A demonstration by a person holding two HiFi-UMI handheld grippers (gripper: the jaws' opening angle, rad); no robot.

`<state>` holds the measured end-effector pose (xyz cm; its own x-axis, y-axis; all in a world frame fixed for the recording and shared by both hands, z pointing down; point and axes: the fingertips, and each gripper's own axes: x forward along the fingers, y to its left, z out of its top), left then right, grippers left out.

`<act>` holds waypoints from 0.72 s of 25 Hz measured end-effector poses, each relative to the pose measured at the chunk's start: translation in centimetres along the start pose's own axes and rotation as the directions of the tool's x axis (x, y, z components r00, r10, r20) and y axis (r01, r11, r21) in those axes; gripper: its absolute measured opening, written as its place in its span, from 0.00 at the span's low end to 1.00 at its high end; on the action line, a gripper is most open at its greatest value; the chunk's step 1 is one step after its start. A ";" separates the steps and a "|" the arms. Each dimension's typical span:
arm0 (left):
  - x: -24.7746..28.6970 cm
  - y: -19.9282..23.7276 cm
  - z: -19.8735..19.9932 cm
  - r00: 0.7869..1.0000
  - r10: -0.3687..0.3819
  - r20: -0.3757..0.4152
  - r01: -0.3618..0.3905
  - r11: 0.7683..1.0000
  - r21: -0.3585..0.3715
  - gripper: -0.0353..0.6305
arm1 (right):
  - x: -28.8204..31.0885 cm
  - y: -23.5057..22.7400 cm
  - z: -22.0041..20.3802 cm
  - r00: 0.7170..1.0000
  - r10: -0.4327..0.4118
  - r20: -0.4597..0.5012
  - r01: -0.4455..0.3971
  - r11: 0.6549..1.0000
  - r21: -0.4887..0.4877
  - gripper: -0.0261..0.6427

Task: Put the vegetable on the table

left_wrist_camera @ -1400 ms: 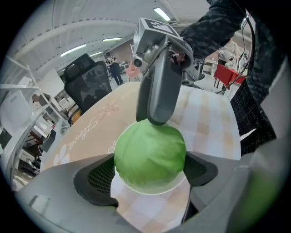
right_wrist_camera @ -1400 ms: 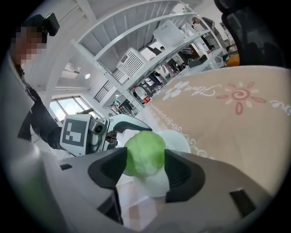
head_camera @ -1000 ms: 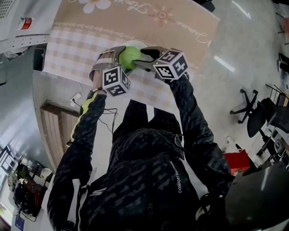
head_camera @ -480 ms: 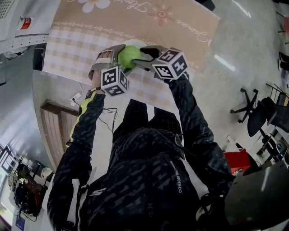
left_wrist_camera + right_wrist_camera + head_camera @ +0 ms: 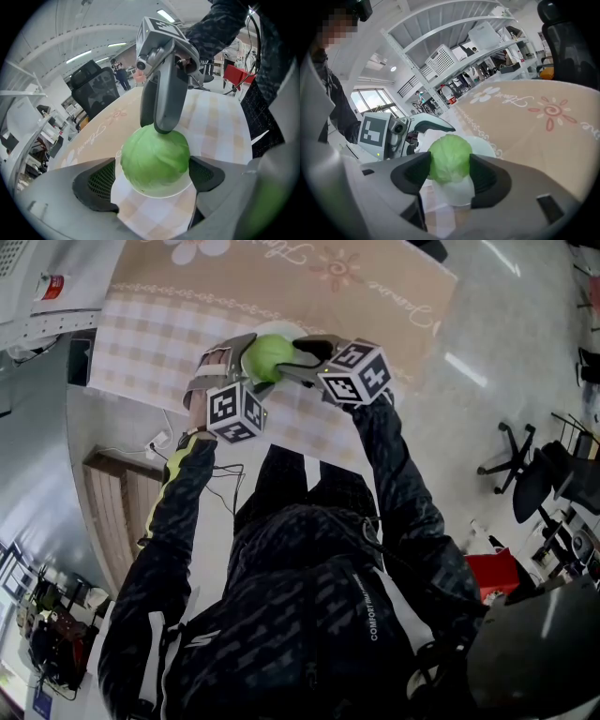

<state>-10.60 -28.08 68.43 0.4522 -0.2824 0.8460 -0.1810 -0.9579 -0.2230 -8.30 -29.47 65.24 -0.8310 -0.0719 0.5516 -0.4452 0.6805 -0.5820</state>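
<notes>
Cabbage, one: a round green cabbage (image 5: 270, 354) is over the checked near part of the table, between the two grippers.
Bowl, one: a white bowl (image 5: 161, 193) is right under the cabbage. It cannot be told whether the cabbage rests in it or is held just above it.
Grippers, two: both meet at the cabbage, each with one marker cube.
Right gripper (image 5: 450, 173): its two dark pads press on the cabbage from both sides, so it pinches the cabbage.
Left gripper (image 5: 152, 177): its jaws are spread wide. The cabbage stands between them, with a clear gap at one pad; the other pad is very near.
Table (image 5: 441, 310): a tablecloth (image 5: 281, 282) covers it, beige with flower and sun prints on the far part, pale checks on the near part.
In the way: in the left gripper view the right gripper stands up behind the cabbage and hides part of the cloth. In the head view the person's dark jacket (image 5: 309, 615) fills the lower half.
Around: a black office chair (image 5: 548, 479) is on the shiny floor at the right, a red box (image 5: 492, 576) is near it, and white metal shelves (image 5: 440, 61) stand behind the table.
</notes>
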 end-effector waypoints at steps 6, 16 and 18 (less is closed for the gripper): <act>-0.8 0.7 0.4 0.999 0.020 0.040 -0.018 0.998 -0.053 0.75 | 0.2 -0.3 -0.5 0.999 -0.025 -0.027 0.024 0.999 -0.027 0.43; -1.2 0.8 0.1 0.998 0.033 0.058 -0.027 0.994 -0.104 0.75 | 0.3 -0.3 -0.5 0.999 -0.036 -0.027 0.035 0.999 -0.032 0.44; -1.6 1.0 0.2 0.996 0.051 0.070 -0.043 0.993 -0.110 0.75 | 0.3 -0.3 -0.5 0.999 -0.045 -0.027 0.044 0.998 -0.038 0.44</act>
<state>-11.34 -28.62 66.81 0.5026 -0.3342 0.7973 -0.2953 -0.9331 -0.2050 -8.24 -29.29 65.89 -0.8009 -0.0825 0.5931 -0.4682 0.7038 -0.5342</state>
